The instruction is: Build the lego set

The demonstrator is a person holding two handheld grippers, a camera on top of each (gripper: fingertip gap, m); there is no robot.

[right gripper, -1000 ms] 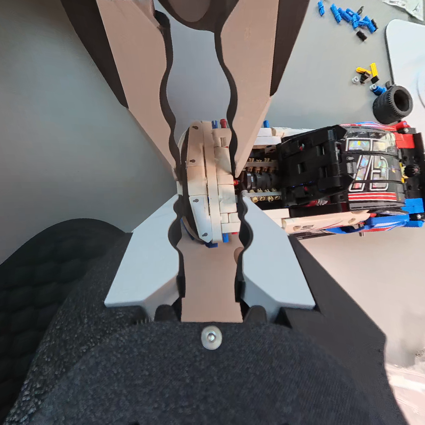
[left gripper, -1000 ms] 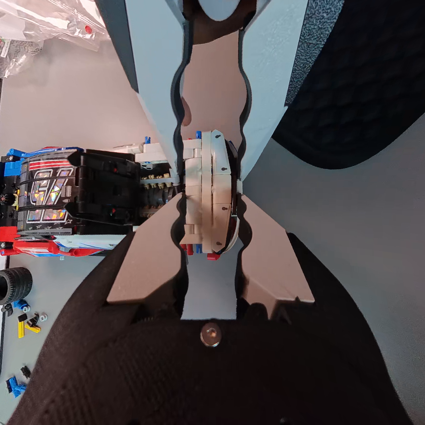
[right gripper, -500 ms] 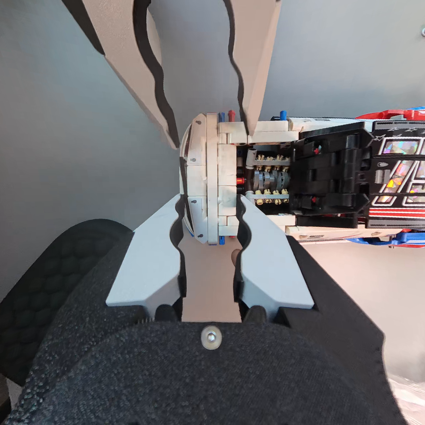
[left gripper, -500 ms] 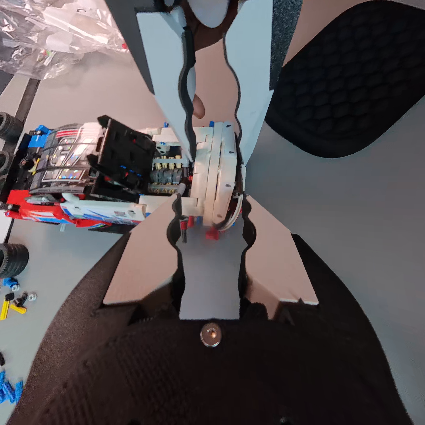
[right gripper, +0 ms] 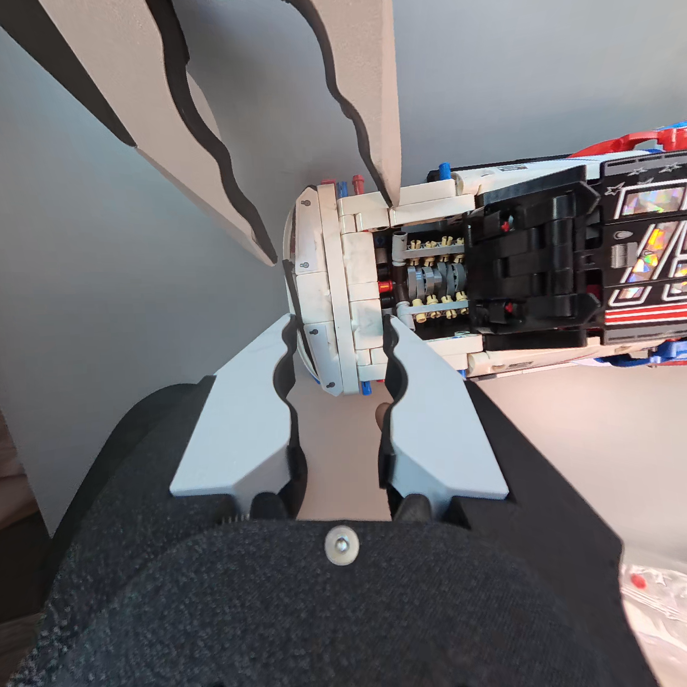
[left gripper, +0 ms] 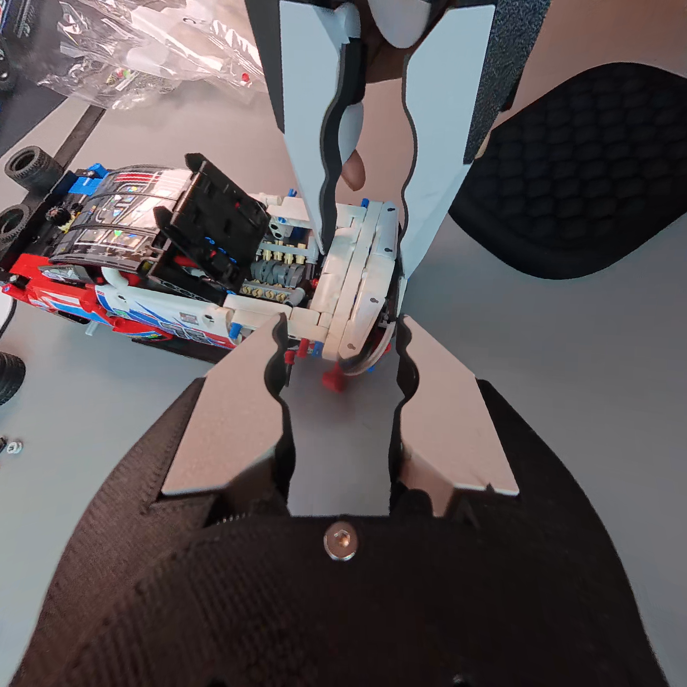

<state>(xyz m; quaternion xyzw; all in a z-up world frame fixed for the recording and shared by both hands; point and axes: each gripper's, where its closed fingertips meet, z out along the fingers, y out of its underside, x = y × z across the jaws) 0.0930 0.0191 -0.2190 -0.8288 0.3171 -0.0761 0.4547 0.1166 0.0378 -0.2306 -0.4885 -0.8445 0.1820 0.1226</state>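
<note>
The lego car (left gripper: 167,297) has a white, red and blue body with a black hinged panel raised over its grey engine; it also shows in the right wrist view (right gripper: 520,279). Both grippers meet at its white end section (left gripper: 353,279), from opposite sides. My left gripper (left gripper: 341,323), with beige fingers, straddles that section with its jaws spread. One fingertip (right gripper: 386,197) rests on the white side beam and the other stands just off the bumper. My right gripper (right gripper: 338,319), with pale blue fingers, is shut on the white end section (right gripper: 334,297).
Loose black tyres (left gripper: 28,169) lie at the left, one (left gripper: 9,375) nearer me. Clear plastic parts bags (left gripper: 148,55) lie at the back left. A black mesh pad (left gripper: 576,186) lies at the right. A small nut (left gripper: 15,446) sits at the left edge. Across from one pair of fingers to the other is roughly 4 cm. The small nut (left gripper: 15,446) sits 20 cm or so from the ends of my left fingers.
My left gripper's jaws have spread apart and loosened from the white end section. My right gripper keeps its hold. Both cameras have moved closer and tilted, and the black panel now shows raised.
</note>
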